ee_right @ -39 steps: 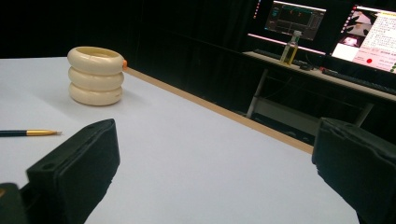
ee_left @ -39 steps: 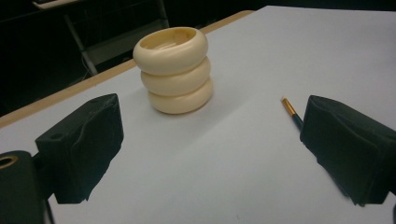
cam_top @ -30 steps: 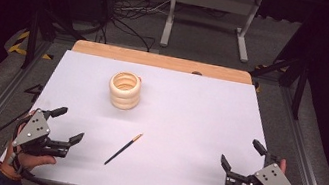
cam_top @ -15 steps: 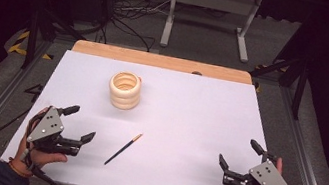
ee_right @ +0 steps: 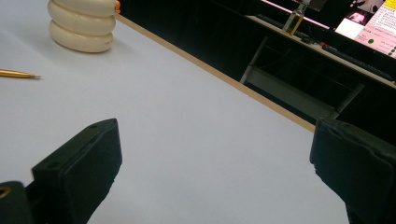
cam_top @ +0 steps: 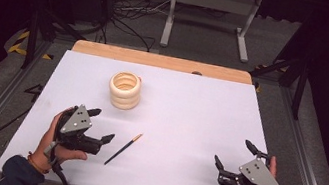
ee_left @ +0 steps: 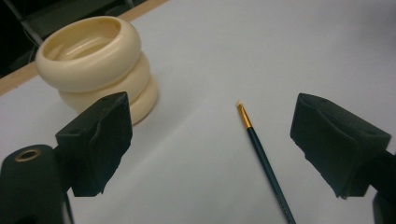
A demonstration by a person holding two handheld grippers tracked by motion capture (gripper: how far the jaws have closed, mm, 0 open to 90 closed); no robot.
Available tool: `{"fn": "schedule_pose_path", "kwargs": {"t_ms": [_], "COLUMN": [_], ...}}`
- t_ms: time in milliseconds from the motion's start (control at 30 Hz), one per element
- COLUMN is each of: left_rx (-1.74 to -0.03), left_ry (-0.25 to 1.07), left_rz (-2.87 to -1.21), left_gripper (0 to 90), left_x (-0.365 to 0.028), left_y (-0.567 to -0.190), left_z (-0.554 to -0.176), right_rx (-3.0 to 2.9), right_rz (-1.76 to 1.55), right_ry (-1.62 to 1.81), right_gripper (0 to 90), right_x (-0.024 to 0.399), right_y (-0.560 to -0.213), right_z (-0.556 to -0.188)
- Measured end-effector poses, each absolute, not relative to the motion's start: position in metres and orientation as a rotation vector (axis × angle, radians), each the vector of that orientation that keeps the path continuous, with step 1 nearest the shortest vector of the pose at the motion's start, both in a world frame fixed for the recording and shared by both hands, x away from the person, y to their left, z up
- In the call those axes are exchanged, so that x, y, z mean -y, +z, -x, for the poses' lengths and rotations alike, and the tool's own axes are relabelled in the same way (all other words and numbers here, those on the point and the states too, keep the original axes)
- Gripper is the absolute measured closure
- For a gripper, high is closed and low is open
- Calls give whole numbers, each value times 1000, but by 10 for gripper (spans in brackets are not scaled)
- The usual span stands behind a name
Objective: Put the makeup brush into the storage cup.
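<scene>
Paintbrush (ee_left: 261, 154) handle — cut off below

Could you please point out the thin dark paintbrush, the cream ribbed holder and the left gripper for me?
Thin dark paintbrush with gold ferrule (ee_left: 261, 151): left gripper view, on its handle.
Cream ribbed ring-stacked holder (cam_top: 125, 91): high view, on its side wall.
Left gripper (cam_top: 99, 124): high view, midway between its open jaw tips.

Bare table (cam_top: 188, 122) surrounds the brush (cam_top: 123, 149); ringed holder (cam_top: 125, 90) stands behind.
</scene>
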State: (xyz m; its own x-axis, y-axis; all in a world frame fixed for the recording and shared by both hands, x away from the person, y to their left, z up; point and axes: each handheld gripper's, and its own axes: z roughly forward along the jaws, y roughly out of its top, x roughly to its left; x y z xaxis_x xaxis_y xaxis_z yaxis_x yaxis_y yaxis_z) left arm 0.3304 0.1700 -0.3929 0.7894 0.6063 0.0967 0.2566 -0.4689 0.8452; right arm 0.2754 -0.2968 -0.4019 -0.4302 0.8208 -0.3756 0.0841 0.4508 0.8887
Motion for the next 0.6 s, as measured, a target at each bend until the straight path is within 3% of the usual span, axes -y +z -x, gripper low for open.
{"fn": "schedule_pose_path", "kwargs": {"t_ms": [433,600], "left_rx": [-705,-713], "left_ry": [333,200], "left_rz": [-2329,-2468], "left_gripper": [199,291], "left_x": [-122,-106], "left_y": [-393,-398], "left_z": [-355,-370], "right_rx": [-1860,-1876], "right_rz": [-781,-777], "right_ry": [1045,1030], "right_gripper": [28,28], "right_x": [299,297], "right_y": [-405,-407], "right_z": [-279,-280]}}
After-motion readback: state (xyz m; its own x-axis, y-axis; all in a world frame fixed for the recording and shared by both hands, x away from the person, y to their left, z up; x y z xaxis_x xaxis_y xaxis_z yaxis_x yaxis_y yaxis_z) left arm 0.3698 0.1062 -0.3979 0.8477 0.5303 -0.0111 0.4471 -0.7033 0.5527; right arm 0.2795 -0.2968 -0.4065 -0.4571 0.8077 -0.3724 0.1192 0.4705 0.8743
